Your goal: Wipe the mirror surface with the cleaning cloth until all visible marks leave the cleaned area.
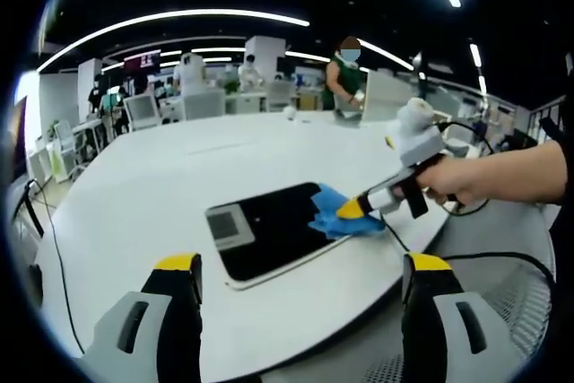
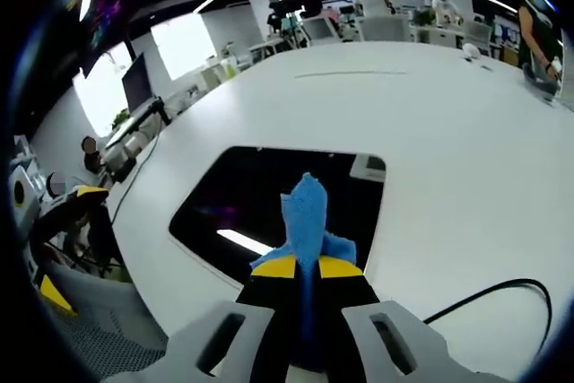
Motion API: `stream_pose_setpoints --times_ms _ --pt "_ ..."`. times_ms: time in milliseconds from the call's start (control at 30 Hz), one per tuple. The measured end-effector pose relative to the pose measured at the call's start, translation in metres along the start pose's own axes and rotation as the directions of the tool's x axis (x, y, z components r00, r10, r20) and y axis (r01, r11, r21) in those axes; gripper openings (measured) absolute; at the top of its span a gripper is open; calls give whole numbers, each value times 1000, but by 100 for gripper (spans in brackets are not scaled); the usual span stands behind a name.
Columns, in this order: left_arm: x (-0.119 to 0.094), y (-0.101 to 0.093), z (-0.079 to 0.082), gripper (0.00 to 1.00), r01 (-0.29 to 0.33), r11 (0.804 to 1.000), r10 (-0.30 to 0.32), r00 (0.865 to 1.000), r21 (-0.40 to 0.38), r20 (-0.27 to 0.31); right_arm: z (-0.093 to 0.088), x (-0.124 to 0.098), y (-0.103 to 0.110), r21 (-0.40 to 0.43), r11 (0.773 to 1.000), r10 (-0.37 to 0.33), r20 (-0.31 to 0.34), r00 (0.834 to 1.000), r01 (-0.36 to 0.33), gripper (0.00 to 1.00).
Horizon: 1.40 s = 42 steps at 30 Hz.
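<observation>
Left gripper view: the left tool [image 1: 300, 265] hangs over the near edge of the round white worktop [image 1: 134, 195], its two yellow-tipped jaws spread wide with nothing between them. Past them, the flat rectangular dark mirror [image 1: 269, 226] lies on the worktop. At its right end, the right tool [image 1: 352, 210], held in a person's hand [image 1: 475, 177], presses the crumpled blue cleaning cloth [image 1: 332, 213] onto the glass. Right gripper view: those jaws are closed tight on the cloth, which stands up over the mirror; any marks on the glass are hard to make out.
</observation>
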<state>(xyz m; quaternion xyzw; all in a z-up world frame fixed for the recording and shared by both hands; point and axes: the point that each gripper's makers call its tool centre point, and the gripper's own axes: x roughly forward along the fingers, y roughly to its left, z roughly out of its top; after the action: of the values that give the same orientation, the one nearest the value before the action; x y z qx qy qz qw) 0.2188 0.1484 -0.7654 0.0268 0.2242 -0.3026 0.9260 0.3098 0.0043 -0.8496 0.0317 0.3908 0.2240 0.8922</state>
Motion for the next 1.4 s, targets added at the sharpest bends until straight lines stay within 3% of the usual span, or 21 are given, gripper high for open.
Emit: stream_pose_setpoints --times_ms 1400 --pt "0 0 -1 92 -3 1000 3 1000 7 -5 35 28 -20 -85 996 -39 -4 999 38 1"
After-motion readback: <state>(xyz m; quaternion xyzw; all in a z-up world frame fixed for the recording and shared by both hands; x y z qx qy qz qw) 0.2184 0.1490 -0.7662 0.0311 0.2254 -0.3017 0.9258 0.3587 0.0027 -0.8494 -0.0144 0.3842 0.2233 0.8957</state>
